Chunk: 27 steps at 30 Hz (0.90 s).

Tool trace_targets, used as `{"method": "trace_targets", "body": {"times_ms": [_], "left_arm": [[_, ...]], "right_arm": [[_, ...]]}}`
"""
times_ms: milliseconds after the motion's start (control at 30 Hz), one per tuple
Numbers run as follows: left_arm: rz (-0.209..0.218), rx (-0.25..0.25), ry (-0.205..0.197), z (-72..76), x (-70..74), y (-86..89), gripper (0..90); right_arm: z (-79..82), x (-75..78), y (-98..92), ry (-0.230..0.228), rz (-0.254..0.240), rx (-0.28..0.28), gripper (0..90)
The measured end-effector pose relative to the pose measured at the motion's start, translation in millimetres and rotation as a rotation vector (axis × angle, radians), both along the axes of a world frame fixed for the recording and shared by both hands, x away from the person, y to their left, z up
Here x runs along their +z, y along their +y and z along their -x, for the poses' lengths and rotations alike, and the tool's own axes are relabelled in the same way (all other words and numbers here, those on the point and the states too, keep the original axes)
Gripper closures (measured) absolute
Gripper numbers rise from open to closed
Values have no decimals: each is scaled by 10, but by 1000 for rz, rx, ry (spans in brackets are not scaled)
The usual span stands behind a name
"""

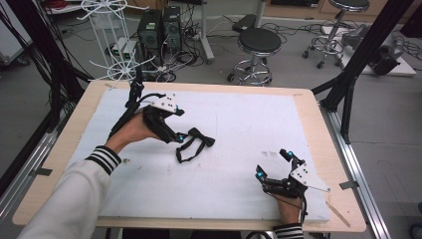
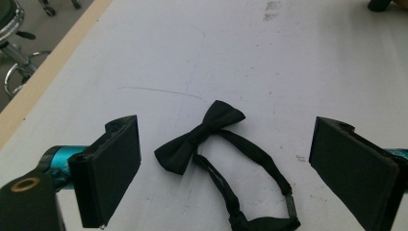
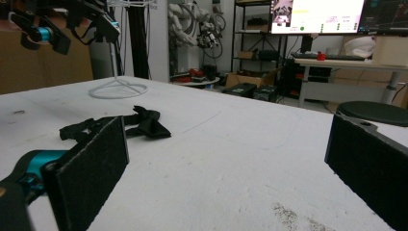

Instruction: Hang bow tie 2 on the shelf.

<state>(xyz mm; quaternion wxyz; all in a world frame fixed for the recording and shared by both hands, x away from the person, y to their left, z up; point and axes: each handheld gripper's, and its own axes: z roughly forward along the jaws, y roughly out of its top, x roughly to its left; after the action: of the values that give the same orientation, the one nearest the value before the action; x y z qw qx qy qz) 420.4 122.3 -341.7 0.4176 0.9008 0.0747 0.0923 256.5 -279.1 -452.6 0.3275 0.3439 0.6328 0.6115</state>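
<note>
Black satin bow tie [image 2: 199, 139] lies on the white-padded counter [image 1: 239, 129], its strap looped toward the person. The left tool [image 1: 183, 138] hovers just beside it, jaws wide, apparently lining up a grasp; closing on the knot looks next. The right tool [image 1: 272, 164] rests well apart, also wide. The strap's clasp is cut off in the left gripper view.

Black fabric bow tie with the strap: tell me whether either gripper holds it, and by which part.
Nothing is held. The black fabric bow tie lies on the white foam mat; left gripper and right gripper are open.
</note>
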Motion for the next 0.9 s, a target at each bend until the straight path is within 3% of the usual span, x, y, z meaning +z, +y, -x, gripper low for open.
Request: {"method": "trace_targets", "body": {"times_ms": [200,300,633,900], "left_arm": [[-44,-27,23,-87,-95,-153,112],[-47,-32,37,-112,-135,-214,112],[-152,-51,39,-229,-213,-419,112],[-222,-57,56,-355,-374,-552,117]], "right_arm": [[4,-2,-7,-2,-9,0,7],[4,-3,-13,-6,-10,3,7],[8,-4,-9,-7,-11,0,7],[4,-5,-15,-14,-8,0,7]]}}
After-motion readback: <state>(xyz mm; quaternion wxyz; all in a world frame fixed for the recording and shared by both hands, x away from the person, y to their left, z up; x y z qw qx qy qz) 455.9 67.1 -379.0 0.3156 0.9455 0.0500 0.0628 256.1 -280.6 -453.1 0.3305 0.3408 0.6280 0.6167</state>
